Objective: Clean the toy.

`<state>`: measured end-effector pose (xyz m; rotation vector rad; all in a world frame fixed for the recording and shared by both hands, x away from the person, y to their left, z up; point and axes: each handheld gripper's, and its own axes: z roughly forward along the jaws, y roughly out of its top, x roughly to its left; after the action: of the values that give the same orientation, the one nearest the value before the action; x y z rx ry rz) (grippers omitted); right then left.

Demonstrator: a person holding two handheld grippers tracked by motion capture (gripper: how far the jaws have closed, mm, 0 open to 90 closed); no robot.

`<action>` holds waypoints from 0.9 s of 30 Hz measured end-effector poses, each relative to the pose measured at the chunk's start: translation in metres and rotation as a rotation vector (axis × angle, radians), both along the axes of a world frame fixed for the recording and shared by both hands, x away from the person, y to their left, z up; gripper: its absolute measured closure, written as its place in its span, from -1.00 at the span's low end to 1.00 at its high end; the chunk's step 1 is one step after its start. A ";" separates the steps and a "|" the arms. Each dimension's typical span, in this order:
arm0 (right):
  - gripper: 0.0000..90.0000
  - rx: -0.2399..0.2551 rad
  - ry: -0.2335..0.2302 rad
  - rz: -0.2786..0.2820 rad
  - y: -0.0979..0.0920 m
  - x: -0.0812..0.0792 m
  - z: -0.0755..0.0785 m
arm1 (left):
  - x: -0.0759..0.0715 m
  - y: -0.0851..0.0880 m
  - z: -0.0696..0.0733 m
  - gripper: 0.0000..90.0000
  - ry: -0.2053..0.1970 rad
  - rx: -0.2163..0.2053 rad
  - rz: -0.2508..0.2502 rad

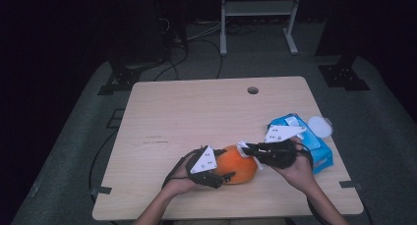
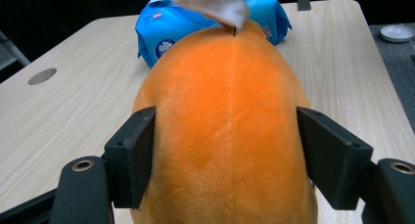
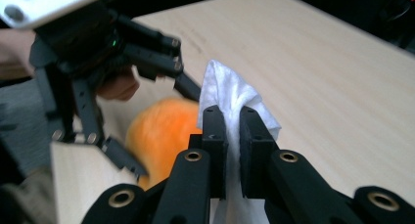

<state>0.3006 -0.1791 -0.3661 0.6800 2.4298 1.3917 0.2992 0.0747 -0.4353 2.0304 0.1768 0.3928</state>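
- Dark room, with a pale wooden desk point(image 1: 196, 112) carrying everything; the work sits at its near edge
- Orange plush toy point(image 1: 237, 165) lies on the desk between the two hands, its rounded body filling the gap of the left tongs point(image 1: 215, 178)
- Left tongs stand about half open, one pad on each flank of the plush and pressing it, so they steady it
- Right tongs point(image 1: 244, 147) are clamped tight on a white wet wipe point(image 3: 230, 94), which hangs at the far end of the plush, touching or just above it; I cannot tell which
- Blue wipes pack point(image 1: 314, 142) lies just behind the right tongs, its white lid point(image 1: 319, 125) beside it
- Step in hand, as I judge it: wiping the plush while it is braced
- Next move calls for dragging the wipe along the fur with light pressure, keeping the left grip firm so the toy does not roll
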 end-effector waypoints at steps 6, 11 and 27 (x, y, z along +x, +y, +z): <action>0.81 -0.024 0.028 0.028 0.012 0.001 -0.017 | 0.000 0.001 -0.001 -0.39 -0.006 0.012 -0.007; 0.73 -0.024 0.036 0.030 0.001 0.001 -0.016 | 0.000 0.001 -0.001 -0.39 -0.007 0.010 -0.013; 0.86 -0.029 0.067 -0.038 0.006 0.000 -0.032 | 0.011 0.006 -0.001 -0.54 0.203 0.003 0.079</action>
<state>0.3007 -0.1735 -0.3981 0.7735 2.4697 1.3370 0.3107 0.0803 -0.4368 2.0698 0.3821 0.2349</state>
